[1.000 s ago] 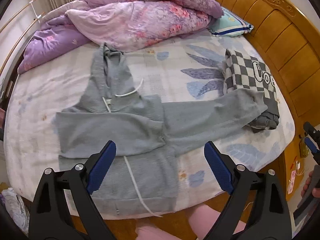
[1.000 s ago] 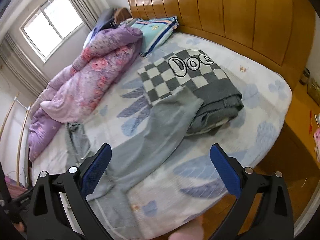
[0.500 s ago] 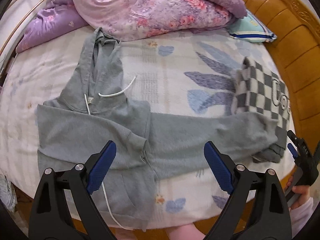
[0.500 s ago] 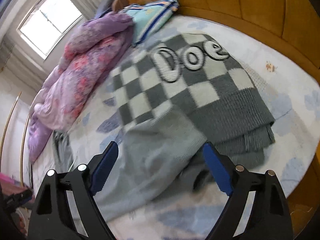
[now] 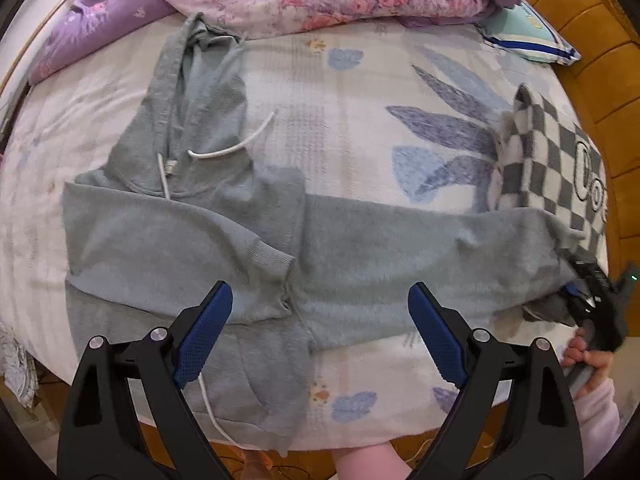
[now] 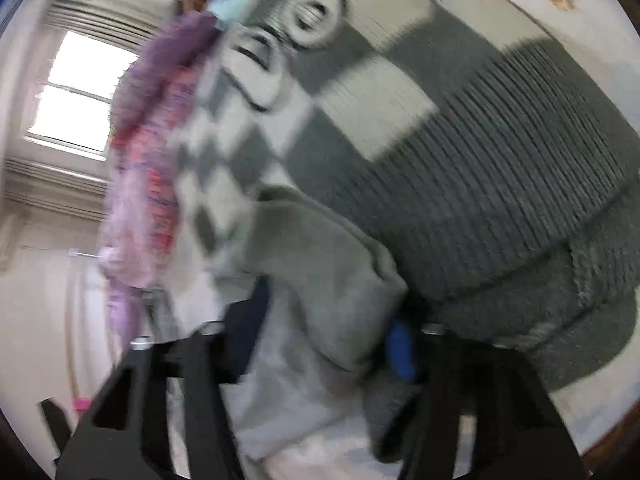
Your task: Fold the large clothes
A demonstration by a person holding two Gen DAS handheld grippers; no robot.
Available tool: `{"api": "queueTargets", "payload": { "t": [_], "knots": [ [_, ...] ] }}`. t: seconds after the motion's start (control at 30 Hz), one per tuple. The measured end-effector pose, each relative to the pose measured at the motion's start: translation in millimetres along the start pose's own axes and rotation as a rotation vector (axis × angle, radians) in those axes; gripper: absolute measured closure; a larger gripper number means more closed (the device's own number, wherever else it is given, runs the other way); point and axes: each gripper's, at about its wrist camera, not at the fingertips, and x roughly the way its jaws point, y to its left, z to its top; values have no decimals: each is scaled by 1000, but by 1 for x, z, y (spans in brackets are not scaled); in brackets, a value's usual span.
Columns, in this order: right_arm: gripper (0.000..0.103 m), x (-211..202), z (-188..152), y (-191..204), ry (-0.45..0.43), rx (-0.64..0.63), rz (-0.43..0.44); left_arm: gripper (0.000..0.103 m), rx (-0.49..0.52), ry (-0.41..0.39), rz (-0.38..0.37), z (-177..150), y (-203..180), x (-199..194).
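While the grey hoodie [image 5: 188, 256] lies flat on the bed [image 5: 360, 92], its body sits at the near left and one sleeve [image 5: 420, 256] runs long-axis rightward, its cuff [image 6: 320, 280] resting on the folded checkered sweater [image 5: 560, 152]. Right gripper [image 6: 324, 332] is the nearer one — its jaws are closing with the cuff between them; blur hides whether the pads press yet. Left gripper [image 5: 320, 336] hovers over the hoodie's middle, jaws wide apart, nothing between them. Lettering on the sweater — reads roughly "Doe".
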Motion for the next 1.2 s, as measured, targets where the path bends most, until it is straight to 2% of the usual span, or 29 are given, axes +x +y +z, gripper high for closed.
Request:
{"api": "queueTargets", "payload": {
  "t": [0.07, 0.13, 0.2, 0.27, 0.37, 0.4, 0.5, 0.57, 0.63, 0.8, 0.9, 0.97, 1.03, 1.13, 1.2],
  "knots": [
    [81, 2, 2, 2, 9, 23, -67, 13, 14, -9, 5, 1, -2, -1],
    [83, 0, 4, 6, 19, 43, -98, 13, 30, -31, 42, 3, -4, -2],
    [89, -6, 5, 23, 40, -15, -160, 14, 44, -43, 58, 6, -5, -2],
    [91, -17, 3, 42, 35, -72, -186, 21, 54, -51, 50, 10, -5, -2],
    [92, -41, 0, 57, -7, -42, -137, 38, 24, -40, 3, 16, 3, 3],
    [93, -49, -1, 61, -20, -34, -123, 48, 20, -39, -13, 17, 5, 5],
    [96, -77, -5, 77, -55, 8, 14, 63, 39, -7, 0, 23, 10, 23],
    [96, -89, -11, 101, -64, -41, 62, 73, 50, 5, -9, 26, 11, 37],
    [96, -95, -16, 128, -69, -112, 72, 79, 41, 34, -30, 27, 18, 59],
    [96, -100, -31, 174, -78, -169, 151, 80, 49, 114, 0, 21, 33, 117],
    [96, -105, -39, 200, -104, -174, 182, 80, 24, 151, -35, 13, 44, 143],
    [96, -114, -42, 210, -149, -143, 206, 80, 36, 205, -27, 4, 51, 168],
    [96, -125, -34, 216, -203, -94, 239, 80, 44, 214, -34, -1, 56, 180],
    [97, -158, -18, 220, -312, -38, 196, 80, 46, 197, -79, -2, 61, 172],
    [97, -182, -13, 221, -371, -63, 133, 79, 61, 169, -99, 0, 63, 160]
  ]
}}
